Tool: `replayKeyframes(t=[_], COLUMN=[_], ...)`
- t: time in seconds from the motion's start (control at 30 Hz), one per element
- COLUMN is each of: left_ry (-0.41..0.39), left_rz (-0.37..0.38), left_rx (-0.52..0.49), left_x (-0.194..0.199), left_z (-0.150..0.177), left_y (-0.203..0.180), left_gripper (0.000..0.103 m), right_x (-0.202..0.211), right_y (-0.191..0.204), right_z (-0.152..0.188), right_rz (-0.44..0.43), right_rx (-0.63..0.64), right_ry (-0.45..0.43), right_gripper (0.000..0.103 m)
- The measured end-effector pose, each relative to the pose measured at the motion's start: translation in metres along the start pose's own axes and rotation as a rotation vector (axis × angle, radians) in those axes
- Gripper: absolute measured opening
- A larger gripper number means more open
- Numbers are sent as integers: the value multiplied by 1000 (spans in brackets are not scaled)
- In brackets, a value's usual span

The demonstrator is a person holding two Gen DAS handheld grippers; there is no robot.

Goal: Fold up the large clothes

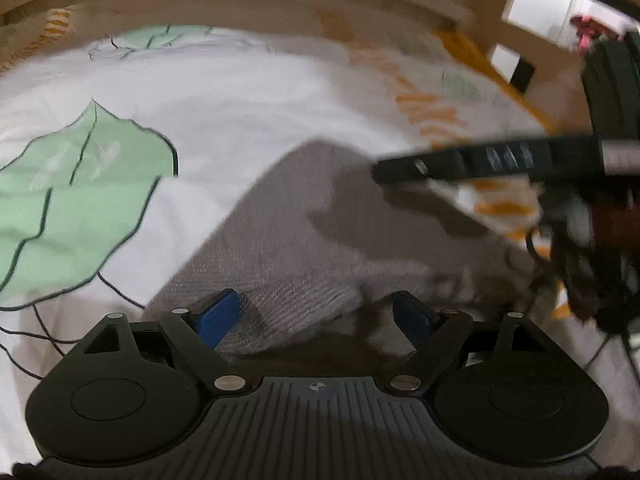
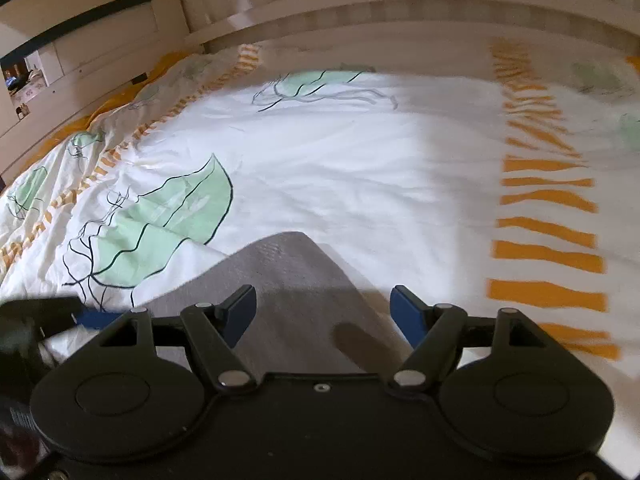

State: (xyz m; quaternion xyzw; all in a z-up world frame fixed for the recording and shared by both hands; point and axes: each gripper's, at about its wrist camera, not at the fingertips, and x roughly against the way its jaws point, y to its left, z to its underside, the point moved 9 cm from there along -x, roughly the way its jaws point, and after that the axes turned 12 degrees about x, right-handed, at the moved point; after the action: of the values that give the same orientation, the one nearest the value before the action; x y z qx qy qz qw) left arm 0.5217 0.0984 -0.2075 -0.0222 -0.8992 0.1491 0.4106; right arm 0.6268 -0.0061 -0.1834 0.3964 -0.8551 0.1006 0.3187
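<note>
White bedding [image 2: 360,160] with green leaves and orange stripes covers the bed; grey garment [image 2: 296,280] lies under both gaping, empty claws.

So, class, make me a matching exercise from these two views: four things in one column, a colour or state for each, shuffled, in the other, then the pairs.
Things:
1. garment
2. big leaf print
3. stripes
4. left gripper

Descriptions:
A. orange
B. grey
C. open
D. pale green

Pairs: 1-B, 2-D, 3-A, 4-C
</note>
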Motion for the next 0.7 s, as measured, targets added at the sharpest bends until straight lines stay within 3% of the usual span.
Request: replayKeyframes(t=[0.1,0.23,0.27,0.3,0.33,0.53,0.7], left_ry=[-5,-10,-13,-18,-20,-14,-3], left_rz=[-30,-22,-13,-7,-1,102,111], left_rx=[-93,-101,-94,-88,-80,-50,8], left_x=[-4,-2,1,6,12,44,57], left_z=[6,7,5,4,3,3,9], left_y=[-5,-6,-6,-5,-5,-13,-4], left_gripper=[84,84,84,83,83,83,83], right_x=[-22,-44,-45,-43,-42,6,80], right_y=[6,11,12,13,14,37,82], right_z=[-1,5,5,4,2,-21,-19], right_rz=[-30,-33,-32,-43,-63,13,57], right_rx=[11,26,25,19,-2,139,326], right_ry=[41,108,106,102,98,-15,-155], right_gripper=[76,77,64,28,11,13,13])
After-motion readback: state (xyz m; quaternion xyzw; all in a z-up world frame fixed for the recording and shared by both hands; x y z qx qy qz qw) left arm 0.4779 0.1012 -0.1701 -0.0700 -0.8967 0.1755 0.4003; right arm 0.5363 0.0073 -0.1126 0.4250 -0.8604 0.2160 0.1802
